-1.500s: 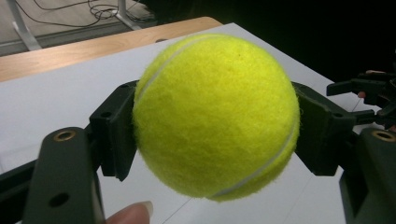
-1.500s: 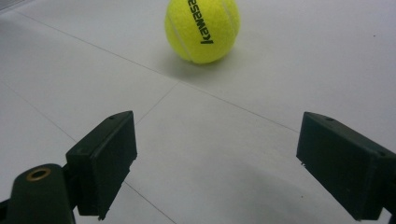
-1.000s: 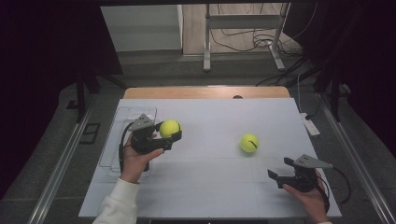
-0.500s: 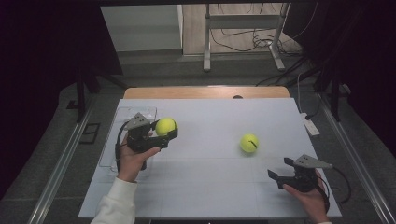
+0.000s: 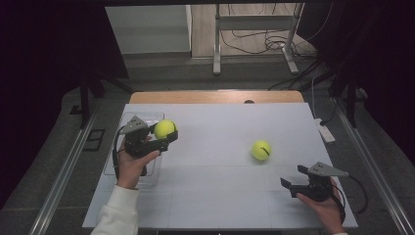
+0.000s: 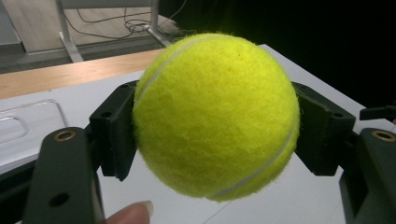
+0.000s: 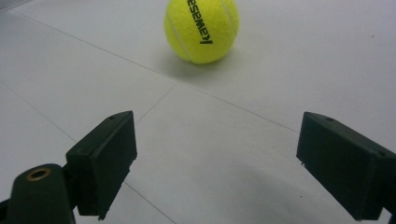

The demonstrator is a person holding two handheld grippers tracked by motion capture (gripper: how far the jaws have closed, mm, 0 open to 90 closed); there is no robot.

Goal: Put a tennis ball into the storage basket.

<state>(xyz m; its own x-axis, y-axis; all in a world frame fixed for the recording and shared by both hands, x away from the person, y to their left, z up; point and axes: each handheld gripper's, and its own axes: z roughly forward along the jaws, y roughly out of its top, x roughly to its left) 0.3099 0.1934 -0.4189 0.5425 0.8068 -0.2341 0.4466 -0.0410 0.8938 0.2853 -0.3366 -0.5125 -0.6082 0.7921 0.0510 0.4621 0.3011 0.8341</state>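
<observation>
A yellow tennis ball (image 5: 165, 129) hangs above the left part of the white table (image 5: 220, 196), with my left gripper (image 5: 166, 134) shut on it. In the left gripper view the ball (image 6: 215, 116) sits squeezed between both black pads (image 6: 116, 135), and a fingertip of the hand shows below. A second tennis ball (image 5: 261, 150) with black lettering rests on the table right of centre. My right gripper (image 5: 292, 176) stands open near the front right, low over the table. It faces that ball (image 7: 201, 29), which lies a short way beyond the fingers (image 7: 105, 158).
A clear plastic tray (image 5: 111, 161) lies at the table's left edge, under the left hand. A wooden strip (image 5: 215, 96) runs along the far edge. A white power strip (image 5: 325, 132) sits off the right side. Metal stand legs and cables are on the floor beyond.
My left gripper has carried its ball slightly to the left, toward the tray. The right gripper and the ball on the table have stayed put.
</observation>
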